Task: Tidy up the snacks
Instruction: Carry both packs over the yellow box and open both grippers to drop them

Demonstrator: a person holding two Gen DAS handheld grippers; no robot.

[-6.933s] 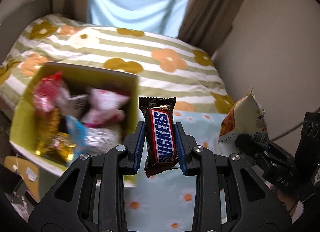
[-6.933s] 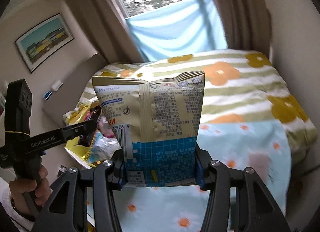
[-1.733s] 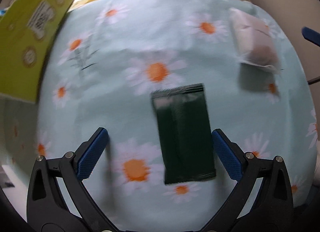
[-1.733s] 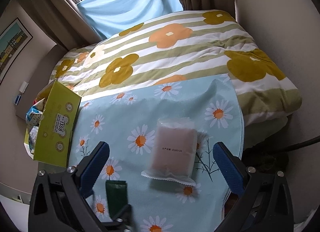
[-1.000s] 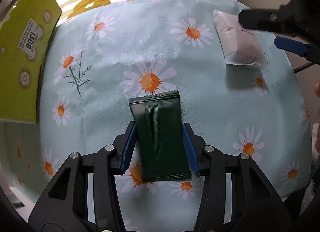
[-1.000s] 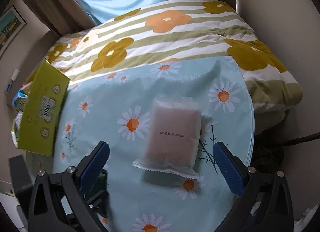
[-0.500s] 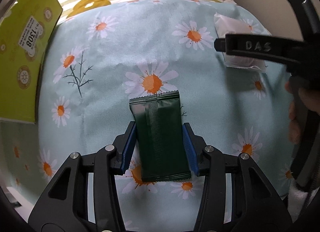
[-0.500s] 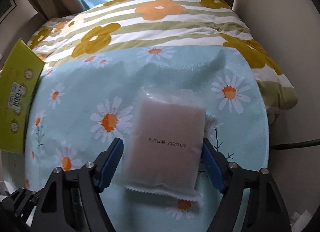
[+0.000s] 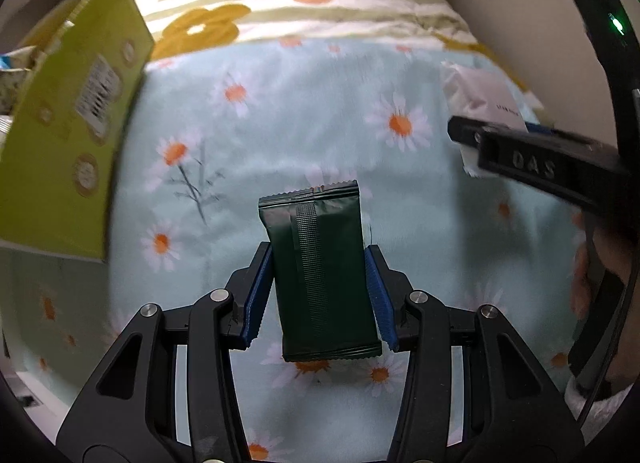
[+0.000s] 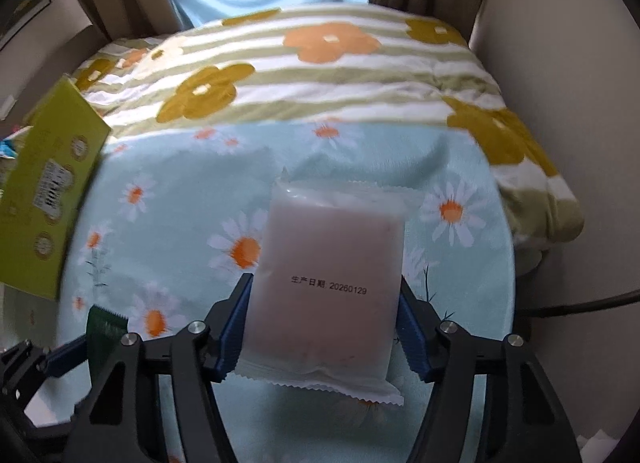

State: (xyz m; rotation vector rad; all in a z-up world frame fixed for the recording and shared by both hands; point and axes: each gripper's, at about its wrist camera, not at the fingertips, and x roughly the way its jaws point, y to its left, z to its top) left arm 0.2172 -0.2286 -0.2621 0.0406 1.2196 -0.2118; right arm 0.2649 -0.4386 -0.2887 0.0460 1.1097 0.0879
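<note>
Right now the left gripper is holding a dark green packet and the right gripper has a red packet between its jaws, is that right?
Not quite. The packet between the closing jaws of the right gripper is a pale pink packet, not red, as the right wrist view shows. The left gripper does hold the dark green packet.

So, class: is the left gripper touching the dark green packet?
Touching. The left wrist view shows the left gripper with both blue pads pressed against the sides of the dark green packet.
</note>
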